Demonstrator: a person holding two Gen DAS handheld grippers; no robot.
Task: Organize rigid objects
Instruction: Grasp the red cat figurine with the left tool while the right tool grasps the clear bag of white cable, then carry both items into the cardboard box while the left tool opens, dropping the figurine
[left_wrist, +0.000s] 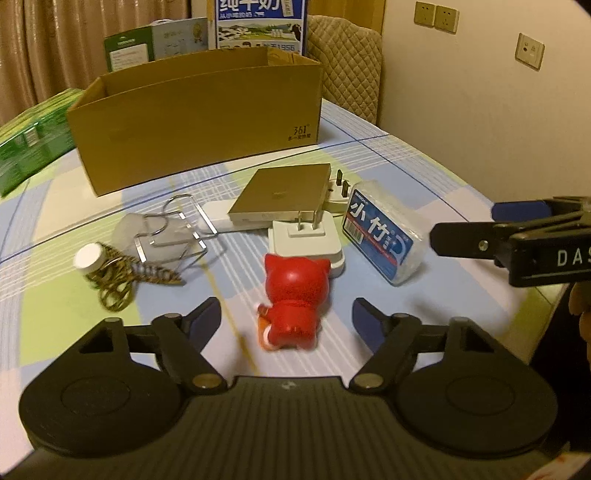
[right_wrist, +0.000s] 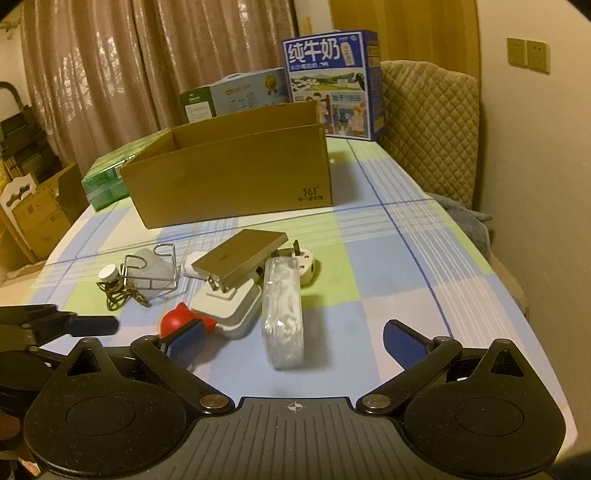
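A red cat figurine lies on the checked tablecloth, between the open fingers of my left gripper. Behind it sit a white plug adapter, a flat gold box and a clear floss box with a blue label. My right gripper is open, with the floss box between its fingers and a little ahead. The right gripper also shows in the left wrist view, beside the floss box. An open cardboard box stands further back.
A wire rack, a white-capped bottle and a metal chain lie to the left. Green packs and milk cartons stand behind the cardboard box. A quilted chair is at the far right. The table edge runs down the right.
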